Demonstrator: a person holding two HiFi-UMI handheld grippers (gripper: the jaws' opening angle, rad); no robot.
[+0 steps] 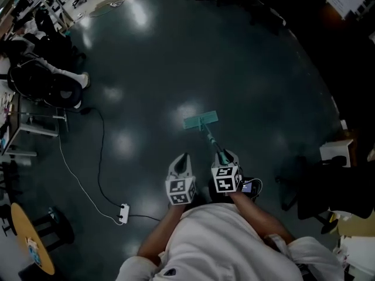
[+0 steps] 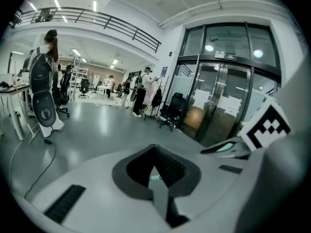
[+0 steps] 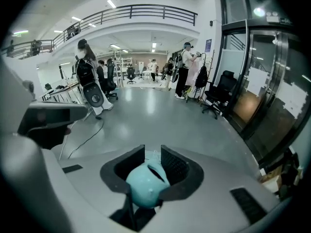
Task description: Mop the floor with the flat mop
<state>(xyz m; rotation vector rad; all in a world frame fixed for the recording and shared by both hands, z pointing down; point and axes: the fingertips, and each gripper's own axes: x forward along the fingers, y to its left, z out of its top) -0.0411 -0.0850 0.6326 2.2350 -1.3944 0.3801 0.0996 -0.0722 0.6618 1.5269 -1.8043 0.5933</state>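
The flat mop's teal head (image 1: 200,120) lies flat on the dark grey floor ahead of me. Its thin handle (image 1: 211,138) slopes back to my right gripper (image 1: 224,154). In the right gripper view the handle's rounded teal end (image 3: 146,184) sits between the black pads, so the right gripper (image 3: 151,155) is shut on it. My left gripper (image 1: 184,156) hangs just left of the handle, apart from it. In the left gripper view its jaws meet in a point, so the left gripper (image 2: 155,166) is shut with nothing held.
A white cable runs over the floor to a power strip (image 1: 122,213) at my left. Office chairs (image 1: 44,86) and desks stand at far left, a round yellow table (image 1: 32,242) at lower left, a black chair (image 1: 319,192) at right. People (image 3: 187,69) stand by glass doors (image 2: 218,101).
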